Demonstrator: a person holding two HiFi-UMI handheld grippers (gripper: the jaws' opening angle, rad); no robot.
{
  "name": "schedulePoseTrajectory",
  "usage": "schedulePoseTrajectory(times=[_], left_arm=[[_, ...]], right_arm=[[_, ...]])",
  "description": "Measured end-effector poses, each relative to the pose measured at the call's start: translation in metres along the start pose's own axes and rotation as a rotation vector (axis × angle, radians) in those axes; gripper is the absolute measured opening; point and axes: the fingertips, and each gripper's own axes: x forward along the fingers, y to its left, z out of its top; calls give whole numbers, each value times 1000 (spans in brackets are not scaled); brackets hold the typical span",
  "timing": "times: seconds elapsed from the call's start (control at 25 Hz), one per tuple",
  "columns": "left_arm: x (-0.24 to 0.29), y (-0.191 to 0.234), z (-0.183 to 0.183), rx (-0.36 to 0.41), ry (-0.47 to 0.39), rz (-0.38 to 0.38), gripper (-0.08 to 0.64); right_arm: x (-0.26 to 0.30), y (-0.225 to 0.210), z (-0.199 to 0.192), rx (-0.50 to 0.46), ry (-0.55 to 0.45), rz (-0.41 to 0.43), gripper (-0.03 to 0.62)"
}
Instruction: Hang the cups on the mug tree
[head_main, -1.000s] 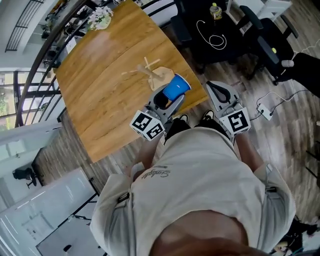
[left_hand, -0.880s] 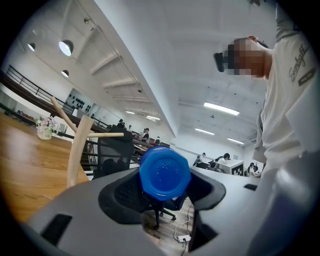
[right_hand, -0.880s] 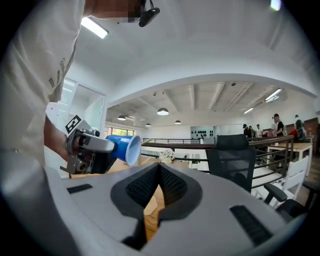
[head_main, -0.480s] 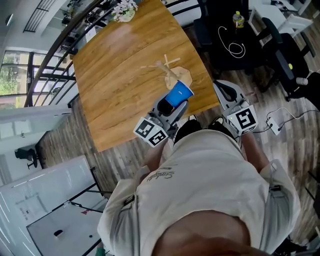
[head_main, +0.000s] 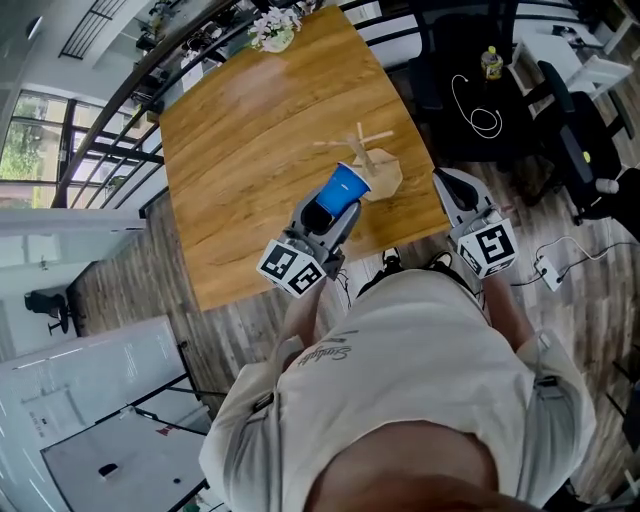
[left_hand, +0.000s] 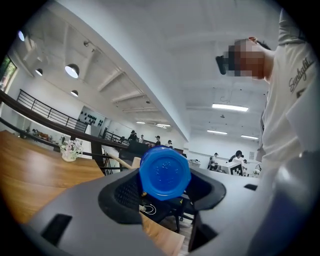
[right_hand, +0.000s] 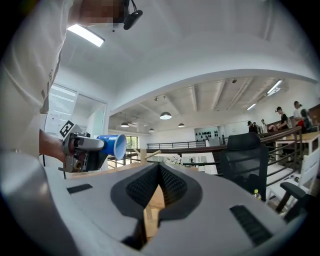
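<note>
Wooden planks floored the open room, and a smooth, grained wooden table stood on them. At its far edge a small vase held white flowers. Near the table's near right corner stood the mug tree: pale wood, an upright post with slanting pegs on a rounded flat base.

The left gripper was clamped on the blue cup, held above the table just beside the tree. The cup looked like smooth plastic, tapered, with a dimpled, roughly hexagonal base. Its long axis ran along the jaws, with the base turned back toward the gripper's camera and the wider mouth pointing away toward the tree. Its inside could not be seen.

The right gripper hung off the table's edge, to the right of the tree, its ribbed black pads pressed together at the tips with nothing between them.
</note>
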Motion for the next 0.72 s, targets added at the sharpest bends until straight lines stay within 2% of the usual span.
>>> schedulePoseTrajectory(times=[0.36, 0.72], left_arm=[[-11, 44, 12, 3, -21, 25, 255], [-22, 82, 19, 45, 29, 53, 255]], right_arm=[[17, 13, 17, -34, -24, 15, -6], [21, 20, 18, -50, -1, 0, -6]])
